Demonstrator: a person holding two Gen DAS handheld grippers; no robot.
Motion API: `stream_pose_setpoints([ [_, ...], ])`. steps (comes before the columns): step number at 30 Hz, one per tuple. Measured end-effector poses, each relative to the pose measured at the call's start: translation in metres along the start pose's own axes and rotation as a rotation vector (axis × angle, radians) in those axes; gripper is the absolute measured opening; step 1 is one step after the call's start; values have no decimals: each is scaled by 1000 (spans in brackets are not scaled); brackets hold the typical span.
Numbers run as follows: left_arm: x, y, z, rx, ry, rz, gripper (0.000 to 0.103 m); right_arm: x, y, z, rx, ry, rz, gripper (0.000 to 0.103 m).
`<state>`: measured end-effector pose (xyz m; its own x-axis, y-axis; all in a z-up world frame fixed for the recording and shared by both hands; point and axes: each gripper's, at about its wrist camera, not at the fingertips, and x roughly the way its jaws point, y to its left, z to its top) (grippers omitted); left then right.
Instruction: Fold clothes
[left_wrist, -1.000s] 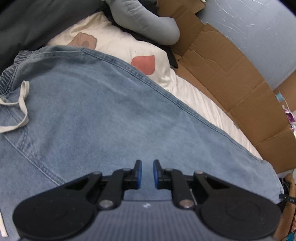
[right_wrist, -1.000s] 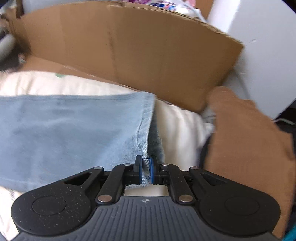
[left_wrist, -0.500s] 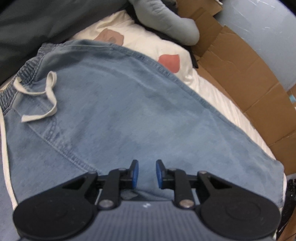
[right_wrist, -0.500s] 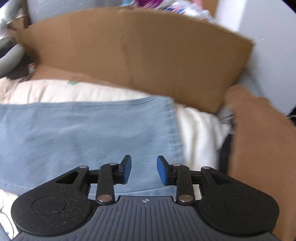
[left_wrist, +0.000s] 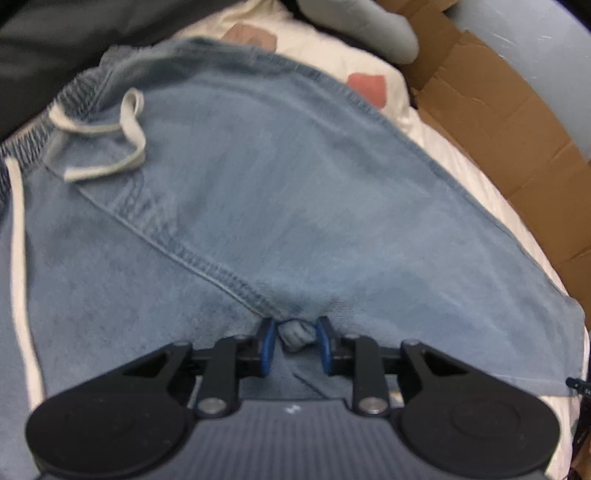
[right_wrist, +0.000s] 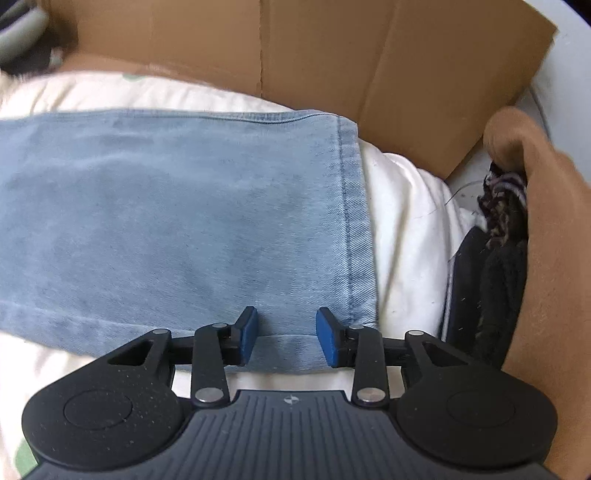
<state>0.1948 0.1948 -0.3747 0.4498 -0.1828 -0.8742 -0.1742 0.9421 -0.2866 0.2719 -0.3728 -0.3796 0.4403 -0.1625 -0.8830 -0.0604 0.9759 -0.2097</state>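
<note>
While laid out flat, jeans (left_wrist: 295, 184): spread along the pale bedding (right_wrist: 406, 221), with the waistband (left_wrist: 22, 144) at one end and the leg hem (right_wrist: 354, 221) at the other, beside the cardboard (right_wrist: 332, 55). Apparently ready for a first fold, so best lifted at both grip points together and kept taut.
Bedding: soft and yielding. Press the tips in just far enough to get under the denim, not so deep as to pinch the sheet as well.
Leg hem: lying flat, its near corner just beside the right gripper (right_wrist: 287, 328). Take every layer at the stitched edge, probably the thickest part and the least likely to slip.
Crotch seam (left_wrist: 184, 251): running diagonally down to the left gripper (left_wrist: 294, 332). Thick stitching, so probably a sound handle.
Right gripper: moderately wide, having just been opening. Flat denim under the gap, nothing pinched. Close only with the hem well between the pads.
Left gripper: narrowly apart, having just been opening. A small bunch of denim (left_wrist: 295, 338) between the blue pads (left_wrist: 266, 347), seemingly not pressed.
Bunch of denim: small and rounded. Gather more cloth, seam included, before closing, otherwise likely to pull free on the lift.
Drawstring (left_wrist: 125, 125): a loose loop near the waistband. Leave clear of the fold line and tuck it in afterwards.
</note>
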Motion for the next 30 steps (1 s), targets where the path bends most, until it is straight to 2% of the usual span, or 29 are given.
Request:
stream_pose_setpoints([
  [7,-10,-8,5,1,39,7,26,1,2,9,-24,63,-51,43],
  [12,-36,-15,19,9,-10,-50,26,-7,3,20,-14,83,-100,43],
  [16,-36,-26,38,66,-56,-56,26,-25,-4,28,66,-18,-9,43],
  [19,-22,-32,47,80,-56,-56,26,-28,-2,36,99,-81,43,43],
  [30,44,-63,37,199,42,-59,26,-1,47,84,108,-132,168,45],
])
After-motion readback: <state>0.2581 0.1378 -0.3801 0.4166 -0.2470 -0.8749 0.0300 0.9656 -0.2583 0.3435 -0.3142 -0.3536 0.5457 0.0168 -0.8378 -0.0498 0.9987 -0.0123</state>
